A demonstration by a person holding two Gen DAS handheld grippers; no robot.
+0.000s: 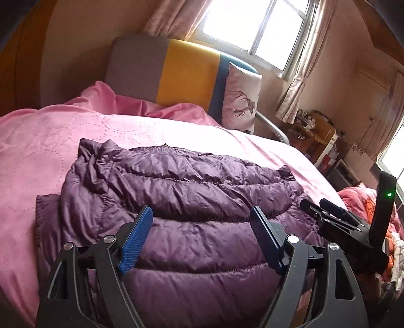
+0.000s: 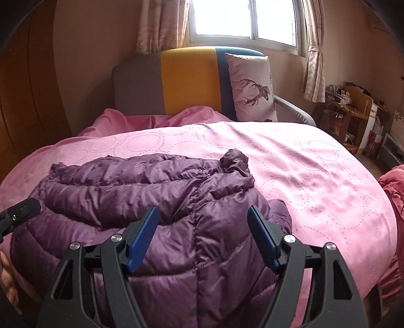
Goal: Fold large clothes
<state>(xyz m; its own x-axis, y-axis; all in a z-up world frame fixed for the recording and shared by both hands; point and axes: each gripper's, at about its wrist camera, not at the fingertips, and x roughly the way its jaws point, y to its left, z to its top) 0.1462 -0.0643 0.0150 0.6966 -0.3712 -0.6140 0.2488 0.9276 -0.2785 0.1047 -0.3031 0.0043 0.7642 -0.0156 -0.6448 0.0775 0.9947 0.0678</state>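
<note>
From the left wrist, the left gripper (image 1: 202,214) hangs wide open above the purple jacket (image 1: 192,191) folded on the pink bedspread (image 1: 38,141); from the right wrist, the right gripper (image 2: 203,215) is likewise empty, so a fold looks just released and a fresh edge needs gripping.

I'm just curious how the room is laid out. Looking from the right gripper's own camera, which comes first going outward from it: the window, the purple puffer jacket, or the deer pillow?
From the right gripper:
1. Purple puffer jacket, directly beneath and ahead, on the pink bedspread.
2. Deer pillow, propped against the headboard, right of centre.
3. Window, behind the headboard, on the back wall.
</note>
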